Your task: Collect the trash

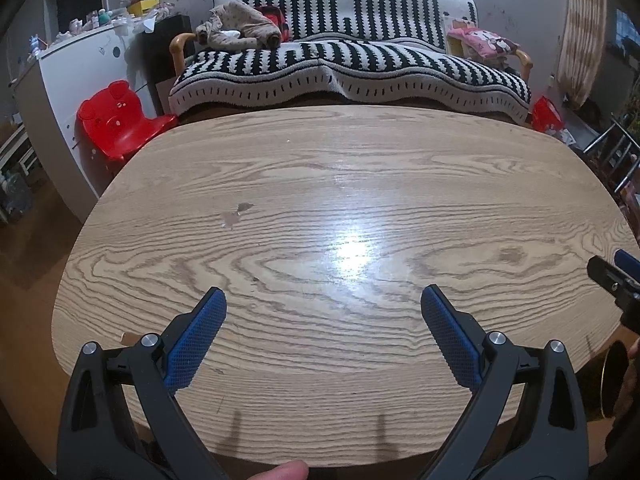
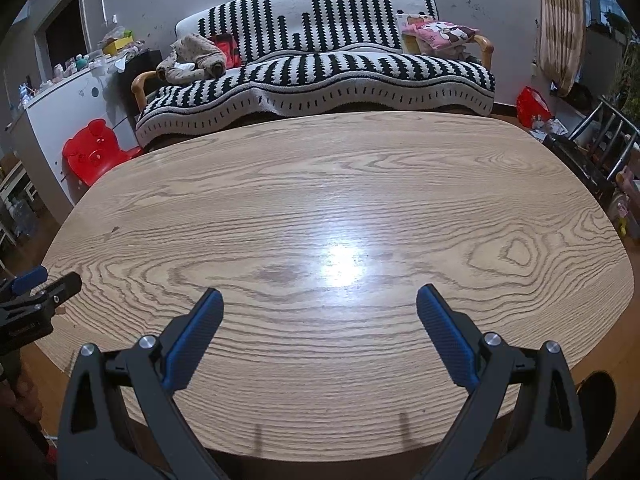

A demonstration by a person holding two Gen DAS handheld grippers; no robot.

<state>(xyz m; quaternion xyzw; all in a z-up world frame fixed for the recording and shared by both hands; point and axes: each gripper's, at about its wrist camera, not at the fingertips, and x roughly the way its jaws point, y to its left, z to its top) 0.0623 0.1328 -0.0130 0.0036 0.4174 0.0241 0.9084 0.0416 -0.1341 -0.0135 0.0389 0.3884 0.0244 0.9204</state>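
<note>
A wooden oval table [image 1: 320, 168] fills both views, also table [image 2: 320, 184] in the right wrist view. My left gripper [image 1: 323, 300] hovers open over its near edge, nothing between the blue pads. My right gripper [image 2: 319, 300] is open too, over the near edge further right. Each gripper shows at the edge of the other's view: right gripper [image 1: 616, 276], left gripper [image 2: 44, 284]. No piece of trash shows on the tabletop, only a small stain [image 1: 236, 214] and a tiny white speck [image 1: 287, 141]. A dark round container [image 2: 596, 408] sits below the table's near right corner.
Behind the table stands a sofa [image 1: 348, 64] with a black-and-white cover, clothes [image 1: 236, 30] and a pink cushion [image 1: 484, 40]. A red child's chair [image 1: 116, 120] and white cabinet [image 1: 76, 76] stand at left. A red bag [image 2: 532, 106] and metal chair [image 2: 600, 136] are at right.
</note>
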